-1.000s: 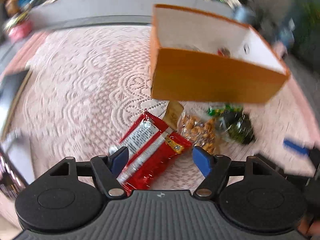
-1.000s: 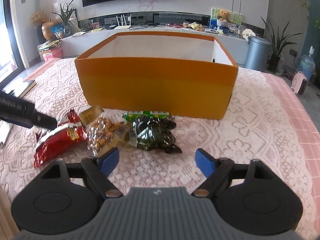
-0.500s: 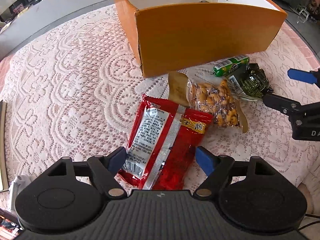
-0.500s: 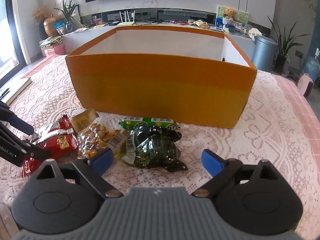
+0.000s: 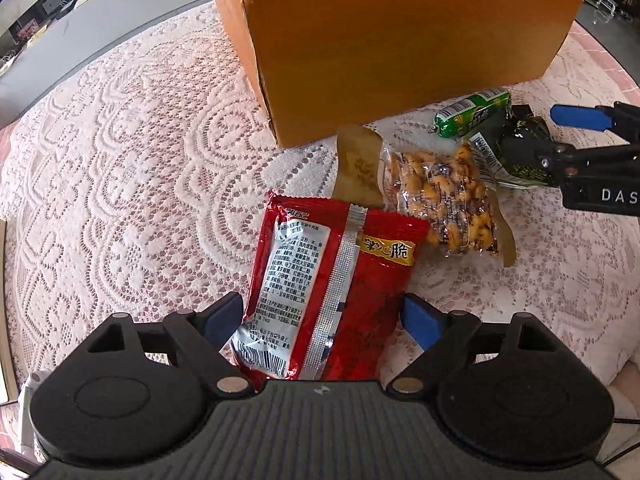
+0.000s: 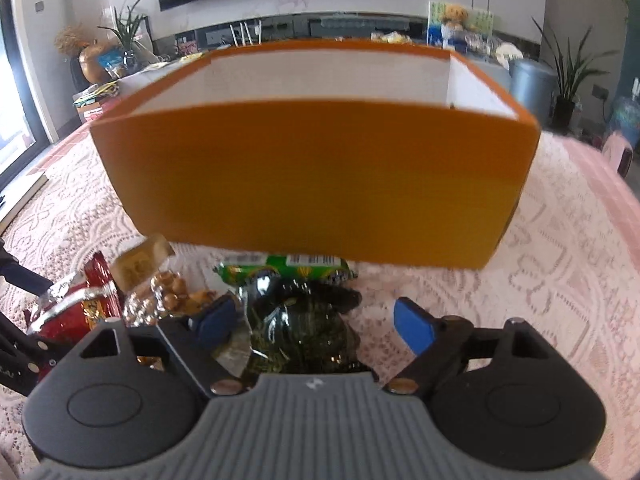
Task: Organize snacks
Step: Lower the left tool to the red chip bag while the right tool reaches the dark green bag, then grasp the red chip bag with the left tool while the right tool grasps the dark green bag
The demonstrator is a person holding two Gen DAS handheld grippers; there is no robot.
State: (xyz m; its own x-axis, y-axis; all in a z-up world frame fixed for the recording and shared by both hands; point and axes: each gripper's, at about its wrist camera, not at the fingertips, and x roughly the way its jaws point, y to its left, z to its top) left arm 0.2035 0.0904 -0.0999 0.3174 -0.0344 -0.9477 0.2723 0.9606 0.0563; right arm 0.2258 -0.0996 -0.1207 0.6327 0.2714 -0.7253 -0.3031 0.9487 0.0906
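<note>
Your right gripper (image 6: 320, 320), jaws just narrowing yet apart, straddles the dark green packet (image 6: 304, 336) before the orange box (image 6: 316, 184).

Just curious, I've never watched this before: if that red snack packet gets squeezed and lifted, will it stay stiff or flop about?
Probably floppy: the red snack packet lies flat on the lace tablecloth as thin, crinkled foil. Its glossy surface may be slippery between the pads of the left hand-held gripper. It looks light for its size.

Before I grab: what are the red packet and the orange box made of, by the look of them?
Red packet: looks like glossy plastic or foil film, with a crimped silver seam down its back and sheen. Orange box: likely matte cardboard; flat walls, folded corner, white inside.
</note>
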